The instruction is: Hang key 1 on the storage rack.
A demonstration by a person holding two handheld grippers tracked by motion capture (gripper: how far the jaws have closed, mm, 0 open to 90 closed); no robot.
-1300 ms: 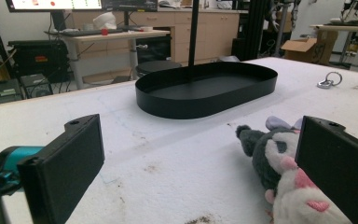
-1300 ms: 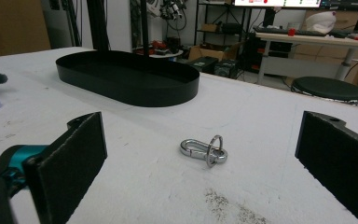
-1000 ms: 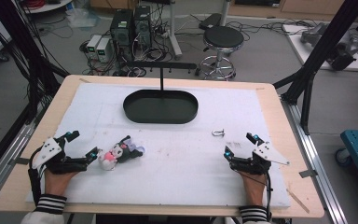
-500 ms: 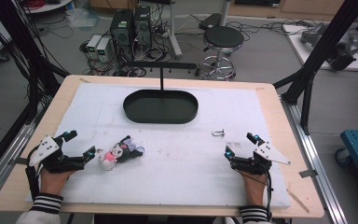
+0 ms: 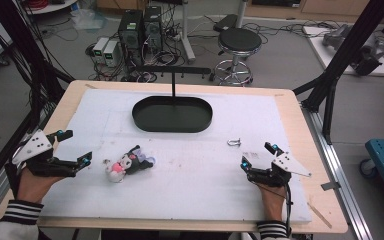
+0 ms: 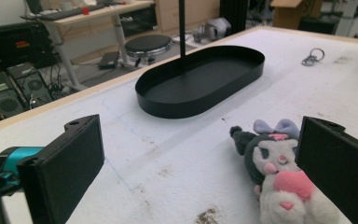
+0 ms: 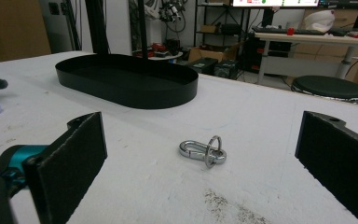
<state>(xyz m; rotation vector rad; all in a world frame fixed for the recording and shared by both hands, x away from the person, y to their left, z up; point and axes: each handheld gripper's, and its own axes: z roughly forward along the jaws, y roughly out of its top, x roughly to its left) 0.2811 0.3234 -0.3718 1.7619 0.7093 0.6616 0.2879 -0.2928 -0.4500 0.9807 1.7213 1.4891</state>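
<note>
My left gripper [image 5: 75,149] gapes beside the plush toy [image 5: 126,164], near the black tray [image 5: 172,114]; soft, light, best squeezed mid-body. My right gripper [image 5: 258,156] gapes empty.

Oval black metal tray [image 5: 172,114] with upright black post [image 5: 173,85] sits at the table's far centre, on the white foam mat [image 5: 195,200] covering the wooden table [image 5: 67,102]. Small plush toy with grey ears and pink front [image 5: 126,164] lies nearer the person, left of centre, in front of the tray. Left gripper [image 5: 75,149] is just left of the toy, apart from it. Silver metal clasp with ring [image 5: 234,142] lies right of centre, in front of the tray's right end. Right gripper [image 5: 257,157] is near the clasp, on its near right side, apart from it. Round black stool [image 5: 236,41] stands on the floor behind the table.
</note>
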